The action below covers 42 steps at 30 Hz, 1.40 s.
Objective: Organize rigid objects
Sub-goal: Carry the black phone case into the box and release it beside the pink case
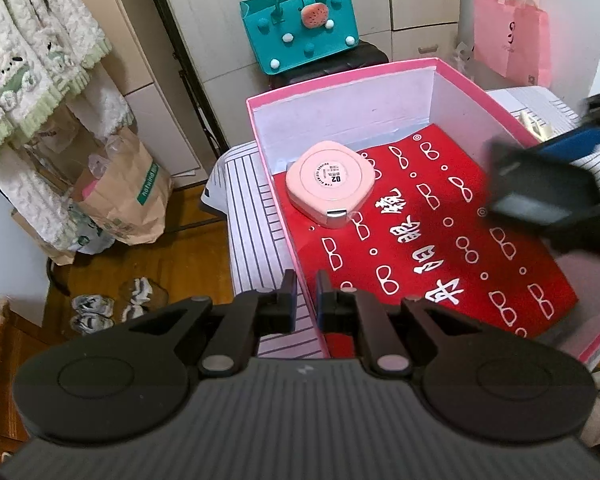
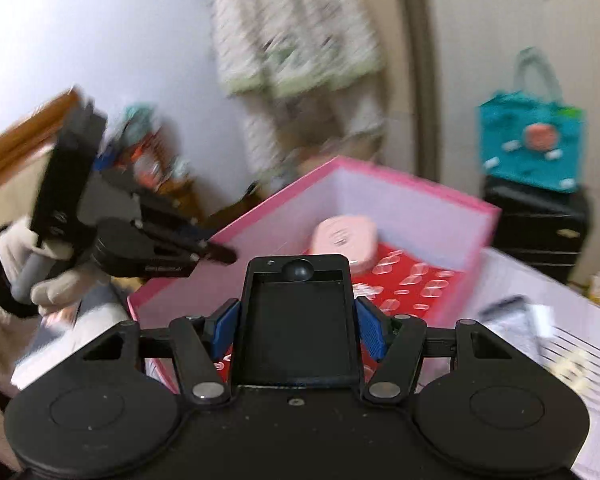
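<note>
An open pink box (image 1: 260, 128) stands on a striped cover. Its floor is lined with a red cloth (image 1: 420, 248) printed with white glasses. A pink rounded-square case (image 1: 326, 182) lies in the far left corner of the box, also seen as the pink case (image 2: 344, 240). My left gripper (image 1: 305, 292) is shut on the box's near left wall, one finger on either side. A gloved hand (image 2: 52, 280) holds it. My right gripper (image 2: 296, 320) is shut on a black rectangular case (image 2: 296, 332), its blue pads on both sides. It hangs blurred above the box's right side as the black case (image 1: 540, 188).
A teal felt bag (image 1: 300, 28) sits on a black suitcase (image 2: 540, 224) behind the box. A pink paper bag (image 1: 512, 36) hangs at the far right. Brown paper bags (image 1: 120, 196) and shoes (image 1: 112, 304) lie on the wooden floor to the left. Small blurred items (image 2: 508, 316) lie on the striped cover (image 1: 252, 240).
</note>
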### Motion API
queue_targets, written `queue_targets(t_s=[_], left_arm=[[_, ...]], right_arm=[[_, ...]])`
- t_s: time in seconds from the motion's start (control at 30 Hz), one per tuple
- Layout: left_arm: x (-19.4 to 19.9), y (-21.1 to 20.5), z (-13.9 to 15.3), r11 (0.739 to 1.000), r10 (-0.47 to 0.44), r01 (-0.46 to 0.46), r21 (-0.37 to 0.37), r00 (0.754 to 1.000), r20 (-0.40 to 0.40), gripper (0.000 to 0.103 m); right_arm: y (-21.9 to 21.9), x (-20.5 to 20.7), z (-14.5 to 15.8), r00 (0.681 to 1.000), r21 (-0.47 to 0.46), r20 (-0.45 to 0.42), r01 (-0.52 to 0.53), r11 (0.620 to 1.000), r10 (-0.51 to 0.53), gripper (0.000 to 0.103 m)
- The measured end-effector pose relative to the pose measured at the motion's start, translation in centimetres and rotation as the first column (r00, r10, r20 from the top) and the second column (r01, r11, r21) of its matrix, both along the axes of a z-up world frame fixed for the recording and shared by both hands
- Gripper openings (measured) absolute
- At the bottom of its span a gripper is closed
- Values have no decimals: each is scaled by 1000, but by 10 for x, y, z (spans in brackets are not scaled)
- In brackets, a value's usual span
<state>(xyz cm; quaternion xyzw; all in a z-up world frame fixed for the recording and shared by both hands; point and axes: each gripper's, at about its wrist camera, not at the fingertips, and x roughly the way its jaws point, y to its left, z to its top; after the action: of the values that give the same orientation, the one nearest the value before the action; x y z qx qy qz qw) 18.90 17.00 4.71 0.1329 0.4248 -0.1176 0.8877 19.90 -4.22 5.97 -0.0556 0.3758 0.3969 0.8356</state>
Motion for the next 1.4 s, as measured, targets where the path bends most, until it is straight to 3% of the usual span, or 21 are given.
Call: queue_targets(t_s=[0.23, 0.43, 0.6, 0.8, 0.9, 1.07, 1.23, 1.4], left_arm=[[0, 3, 0, 1000, -13, 13, -13, 1000, -1, 9], [-1, 3, 0, 1000, -26, 26, 1, 1000, 3, 9], [-1, 0, 1, 1000, -29, 29, 7, 1000, 5, 9], [-1, 0, 1, 1000, -24, 24, 5, 1000, 4, 9], [-3, 0, 2, 1000, -27, 27, 10, 1000, 3, 9], [-3, -1, 3, 1000, -24, 24, 11, 1000, 5, 9], [-3, -1, 3, 1000, -19, 19, 7, 1000, 9, 9], [-3, 0, 1, 1000, -17, 17, 8, 1000, 15, 9]], right_arm=[[67, 59, -33, 980, -195, -122, -178, 965, 157, 67], [98, 77, -52, 935, -307, -192, -344, 887, 297, 67], [112, 67, -56, 914, -423, -160, -406, 810, 374, 67], [120, 72, -61, 898, -465, -152, -434, 772, 413, 67], [115, 71, -51, 904, -445, -125, -420, 791, 410, 68], [98, 71, -24, 943, -364, -76, -328, 872, 323, 72], [57, 54, 11, 984, -276, -1, -173, 945, 180, 72], [0, 28, 31, 1000, -137, 7, -4, 991, 5, 72]])
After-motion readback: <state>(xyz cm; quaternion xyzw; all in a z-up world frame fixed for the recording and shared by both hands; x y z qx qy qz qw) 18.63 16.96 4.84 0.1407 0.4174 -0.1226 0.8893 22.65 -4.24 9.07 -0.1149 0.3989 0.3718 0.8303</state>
